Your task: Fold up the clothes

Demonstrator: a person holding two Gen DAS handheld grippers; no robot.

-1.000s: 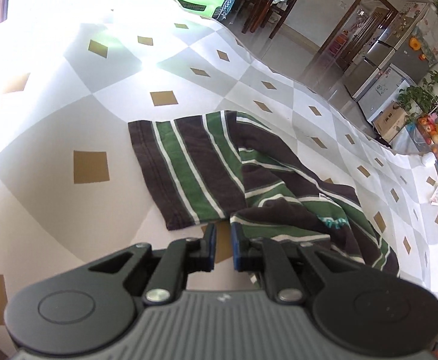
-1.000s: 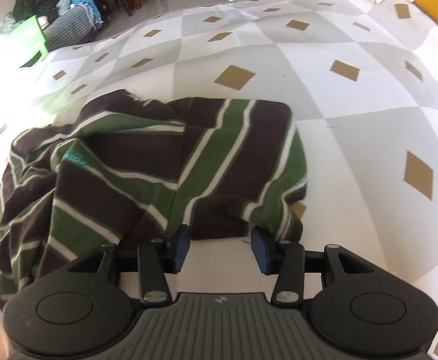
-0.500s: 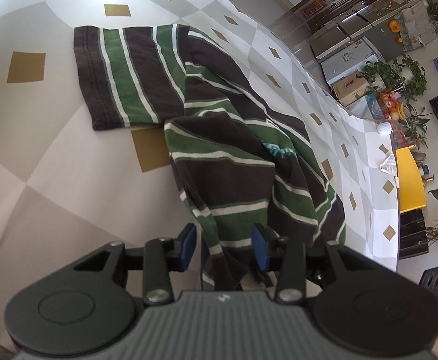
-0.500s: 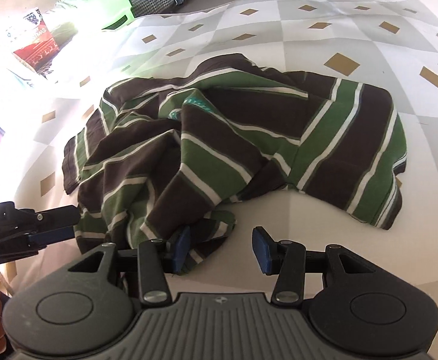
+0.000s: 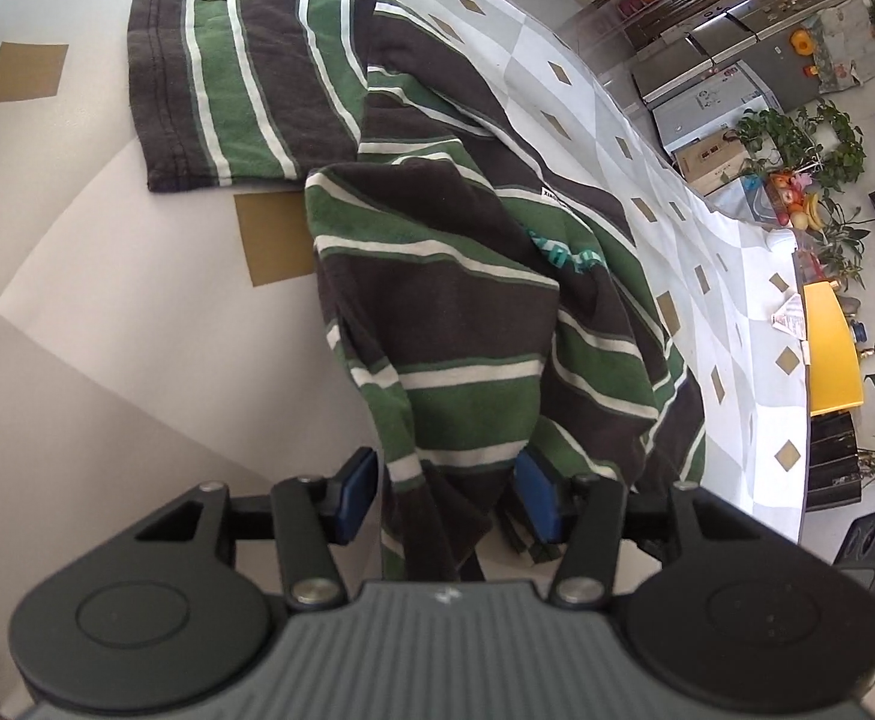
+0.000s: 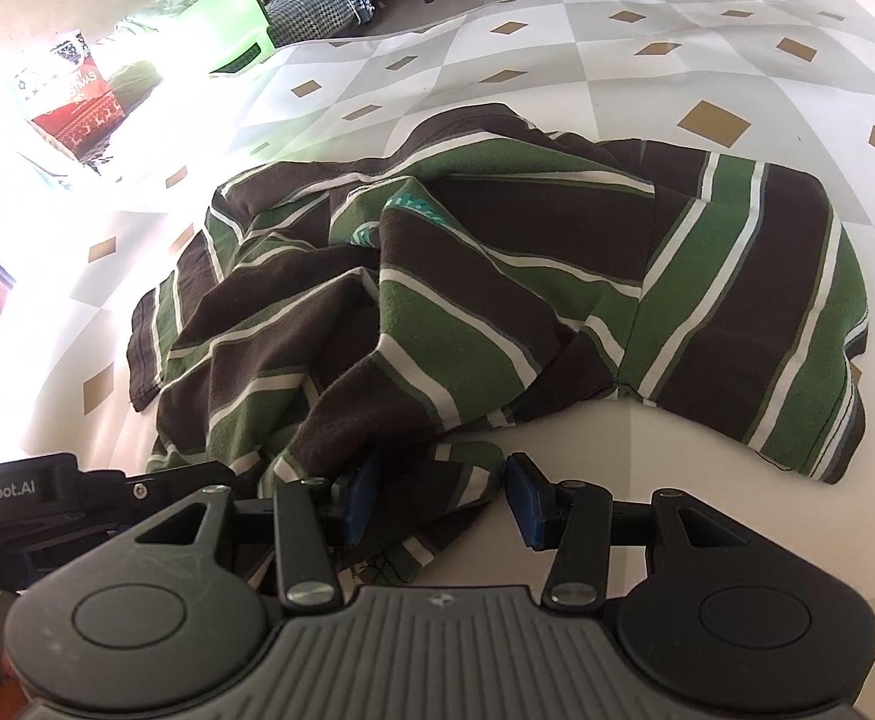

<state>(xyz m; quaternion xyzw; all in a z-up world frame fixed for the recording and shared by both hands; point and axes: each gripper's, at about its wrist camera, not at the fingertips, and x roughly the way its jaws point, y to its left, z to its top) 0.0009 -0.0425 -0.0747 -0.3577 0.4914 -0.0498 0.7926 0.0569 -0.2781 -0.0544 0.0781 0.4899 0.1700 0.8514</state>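
On the checked cloth (image 5: 107,276) a striped shirt (image 5: 467,300) lies rumpled, one sleeve flat toward eleven o'clock. Left gripper (image 5: 446,495) has just been opening; its jaws stand partly apart with the shirt's near edge bunched between them, unpinched. Right gripper (image 6: 440,495) straddles another fold, jaws likewise parted. Toward eight o'clock from it sits the left gripper.

Shirt (image 5: 467,312): soft knit cloth, matt, slightly fuzzy, rumpled; stitched hem upper left of left view. Bench (image 5: 107,300) cover: smooth, faint sheen, glare upper left of right view. Left claw (image 5: 446,495): matt black plastic, ribbed grey housing, bright metal pivots, blue rubbery pads. Right claw (image 6: 440,495): same finish.
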